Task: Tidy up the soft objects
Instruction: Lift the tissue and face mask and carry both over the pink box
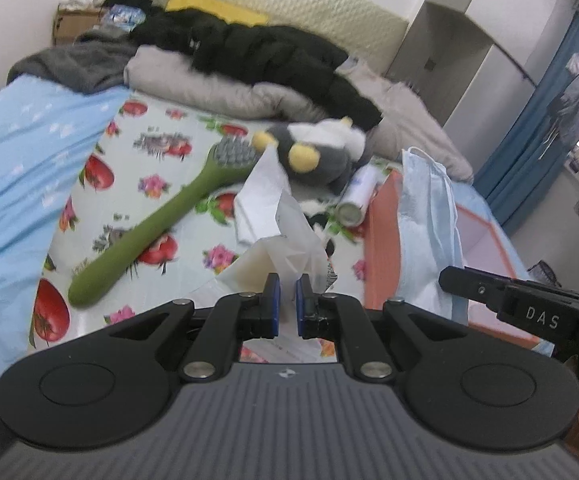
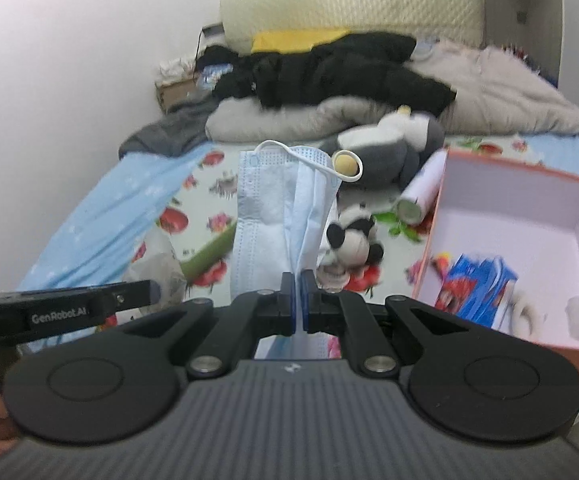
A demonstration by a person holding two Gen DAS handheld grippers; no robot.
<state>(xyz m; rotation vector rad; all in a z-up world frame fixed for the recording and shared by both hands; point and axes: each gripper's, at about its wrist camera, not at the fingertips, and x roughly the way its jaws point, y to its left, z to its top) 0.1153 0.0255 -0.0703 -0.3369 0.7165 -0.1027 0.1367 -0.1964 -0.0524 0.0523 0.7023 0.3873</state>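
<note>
My left gripper (image 1: 288, 292) is shut on a crumpled clear plastic bag (image 1: 289, 236) held above the flowered bedsheet. My right gripper (image 2: 299, 292) is shut on a light blue face mask (image 2: 273, 208), held upright; the mask also shows in the left wrist view (image 1: 425, 216). A grey and white plush penguin (image 1: 317, 152) lies on the bed ahead, also in the right wrist view (image 2: 393, 148). A small panda plush (image 2: 353, 236) lies behind the mask. A pink box (image 2: 517, 208) with blue packets inside sits to the right.
A green long-handled brush (image 1: 161, 220) lies on the sheet at left. A white spray can (image 1: 359, 196) lies by the box. A black jacket (image 1: 273, 56), grey blankets and a blue quilt (image 1: 21, 152) crowd the bed's head and left side.
</note>
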